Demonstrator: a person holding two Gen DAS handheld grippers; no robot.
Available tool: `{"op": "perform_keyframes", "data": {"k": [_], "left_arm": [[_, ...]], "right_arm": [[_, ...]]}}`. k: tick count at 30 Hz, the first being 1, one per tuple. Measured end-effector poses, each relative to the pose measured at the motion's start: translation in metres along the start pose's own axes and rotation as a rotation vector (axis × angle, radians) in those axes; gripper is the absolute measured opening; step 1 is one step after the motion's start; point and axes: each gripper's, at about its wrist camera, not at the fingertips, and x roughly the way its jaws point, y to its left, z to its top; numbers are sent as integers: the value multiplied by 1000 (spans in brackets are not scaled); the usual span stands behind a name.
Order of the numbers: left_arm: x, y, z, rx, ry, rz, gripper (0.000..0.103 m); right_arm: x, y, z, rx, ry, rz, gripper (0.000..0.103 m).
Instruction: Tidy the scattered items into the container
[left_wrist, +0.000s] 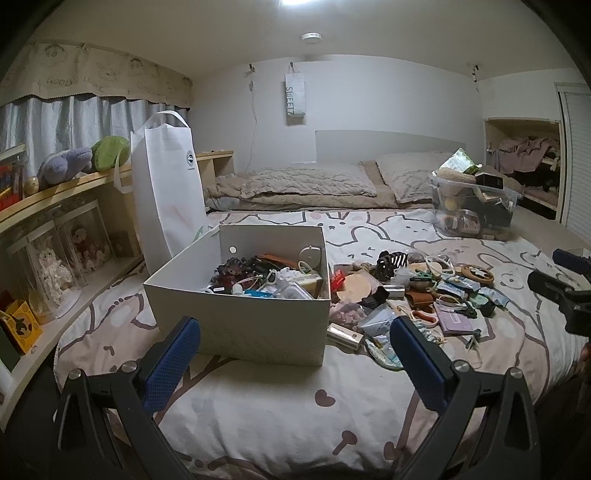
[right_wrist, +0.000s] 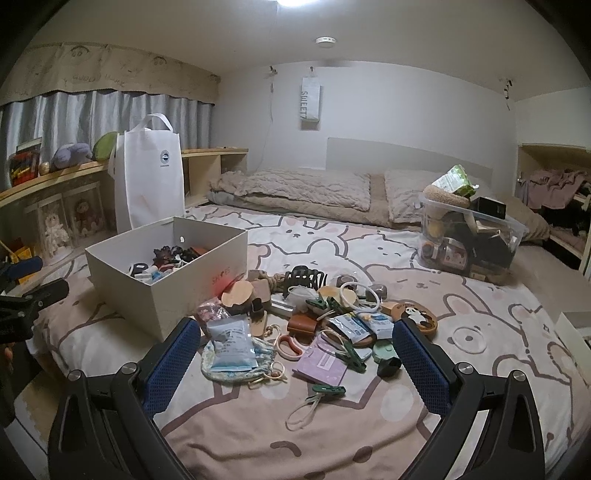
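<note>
Resting on a bed (left_wrist: 258, 413) with a cartoon-animal cover, a white cardboard box (left_wrist: 243, 325) serves as the container and is already partly filled with small items. The left gripper (left_wrist: 295, 354) hovers before the box with its blue-padded fingers (left_wrist: 171, 363) spread apart and nothing between them. The right gripper (right_wrist: 295, 354) likewise stands wide apart and empty, above the scattered pile (right_wrist: 325, 314) lying on the cover just beside the box's right side. Within the pile, a pale blue packet (right_wrist: 231, 343) rests on a drawstring pouch (right_wrist: 236, 365); a black claw hair clip (right_wrist: 304, 280), a lilac card (right_wrist: 323, 365), a green clothespin (right_wrist: 327, 389) and a round wooden panda coaster (right_wrist: 413, 317) are also visible. Behind the box stands a white tote bag (left_wrist: 166, 184); a clear plastic bin (right_wrist: 469, 236) sits near the pillows.
</note>
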Motion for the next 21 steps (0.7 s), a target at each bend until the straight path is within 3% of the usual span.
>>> {"op": "perform_keyframes", "data": {"k": [21], "left_arm": [[-1,-4,2,-7,-20,25,103]], "right_arm": [[3,5,2,0,2,11,103]]}}
